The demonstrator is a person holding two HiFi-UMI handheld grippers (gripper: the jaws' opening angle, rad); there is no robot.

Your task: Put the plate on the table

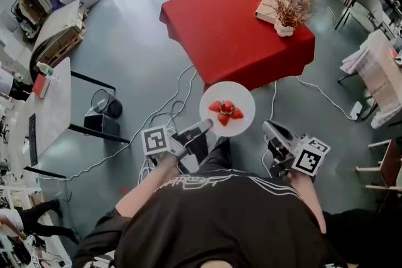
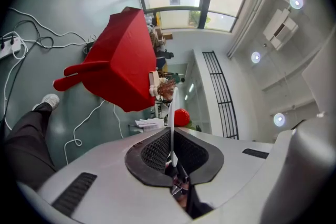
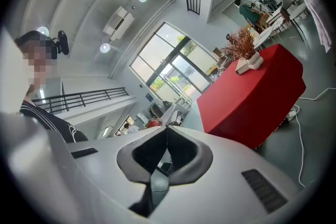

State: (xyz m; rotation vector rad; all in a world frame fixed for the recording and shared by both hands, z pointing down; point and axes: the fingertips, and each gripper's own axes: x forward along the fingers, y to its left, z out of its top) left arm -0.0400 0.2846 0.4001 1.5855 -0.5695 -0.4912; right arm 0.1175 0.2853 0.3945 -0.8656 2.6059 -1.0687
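Plate (image 1: 237, 95) held off the floor, short of the red-cloth table (image 1: 226, 28)

Plate: white, round, carrying a small cluster of strawberries (image 1: 226, 112) at its centre; it sits level in front of the person's torso, above the grey floor (image 1: 138, 72), near the table's closest corner but apart from it; head view shows no part of it over the cloth

Left gripper (image 1: 204, 127): jaws pinched on the plate's near-left rim; in the left gripper view the rim runs edge-on as a thin white line between the dark pads (image 2: 157, 150), with one strawberry showing red beyond the tips

Right gripper (image 1: 269, 128): jaws pressed together, nothing seen between the pads; its tips lie just beside the plate's right rim; contact with the rim cannot be told from any view

Table: a white pot of dried brown twigs (image 1: 287, 12) stands at its far right corner; cables (image 1: 169, 107) trail across the floor below the plate
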